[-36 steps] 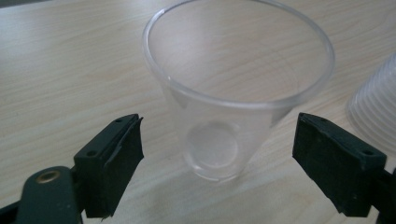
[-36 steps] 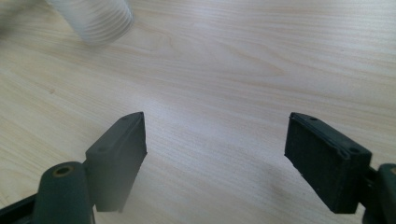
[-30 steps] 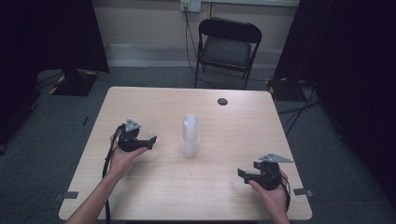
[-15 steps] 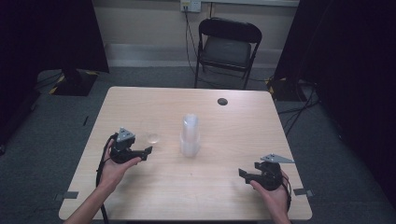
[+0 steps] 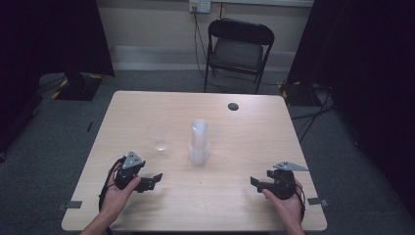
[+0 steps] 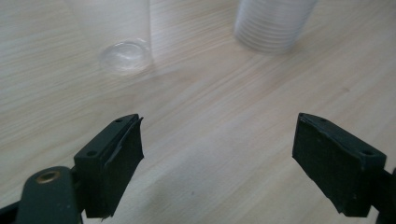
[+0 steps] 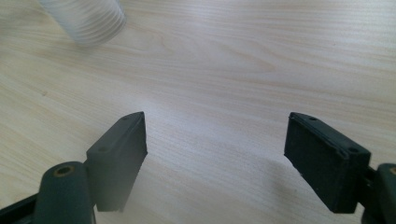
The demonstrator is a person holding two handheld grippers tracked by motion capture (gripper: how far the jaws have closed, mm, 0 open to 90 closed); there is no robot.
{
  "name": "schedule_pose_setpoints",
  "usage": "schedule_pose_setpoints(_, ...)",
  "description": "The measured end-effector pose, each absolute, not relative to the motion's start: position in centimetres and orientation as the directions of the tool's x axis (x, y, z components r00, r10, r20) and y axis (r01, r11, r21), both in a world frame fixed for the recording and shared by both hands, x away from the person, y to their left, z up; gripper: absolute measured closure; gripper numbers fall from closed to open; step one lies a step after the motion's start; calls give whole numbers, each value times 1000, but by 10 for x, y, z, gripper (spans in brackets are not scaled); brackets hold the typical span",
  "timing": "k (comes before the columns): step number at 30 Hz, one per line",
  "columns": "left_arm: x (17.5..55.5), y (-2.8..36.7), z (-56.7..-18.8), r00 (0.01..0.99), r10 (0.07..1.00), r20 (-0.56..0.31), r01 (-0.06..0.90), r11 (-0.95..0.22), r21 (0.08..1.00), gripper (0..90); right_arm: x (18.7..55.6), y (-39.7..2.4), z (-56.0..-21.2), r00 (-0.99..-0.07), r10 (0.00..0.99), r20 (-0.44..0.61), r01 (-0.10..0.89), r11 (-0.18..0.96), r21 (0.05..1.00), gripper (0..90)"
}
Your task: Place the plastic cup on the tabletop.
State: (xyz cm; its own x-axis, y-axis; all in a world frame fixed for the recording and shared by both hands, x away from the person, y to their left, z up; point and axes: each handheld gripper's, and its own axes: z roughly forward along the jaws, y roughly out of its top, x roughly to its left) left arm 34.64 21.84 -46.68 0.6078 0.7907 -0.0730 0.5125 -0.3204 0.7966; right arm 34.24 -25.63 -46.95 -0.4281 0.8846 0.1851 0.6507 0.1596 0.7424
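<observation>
A single clear plastic cup (image 5: 159,138) stands upright on the wooden table (image 5: 244,132), just left of a tall stack of clear cups (image 5: 199,142). My left gripper (image 5: 152,180) hovers near the front left, apart from the single cup and closer to the person. Its jaws have just been opening, are open, and hold nothing. In the left gripper view (image 6: 218,120) the single cup (image 6: 123,46) and the stack (image 6: 273,23) lie ahead. My right gripper (image 5: 258,182) rests at the front right, open and empty (image 7: 215,116), with the stack (image 7: 84,18) far ahead to its left.
A small black disc (image 5: 233,106) lies near the table's far edge. A black folding chair (image 5: 240,49) stands behind the table. Dark curtains hang at both sides. Bare wood stretches between the two grippers.
My left gripper has drawn back from the single cup toward the near edge, leaving the cup standing alone. The right gripper has kept still.
</observation>
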Motion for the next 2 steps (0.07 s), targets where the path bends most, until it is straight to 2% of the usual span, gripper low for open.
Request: schedule_pose_setpoints(2,346,218,-467,607,792,-69,522,-331,786,159,342,-255,-470,-432,885,174,646,168,745,206)
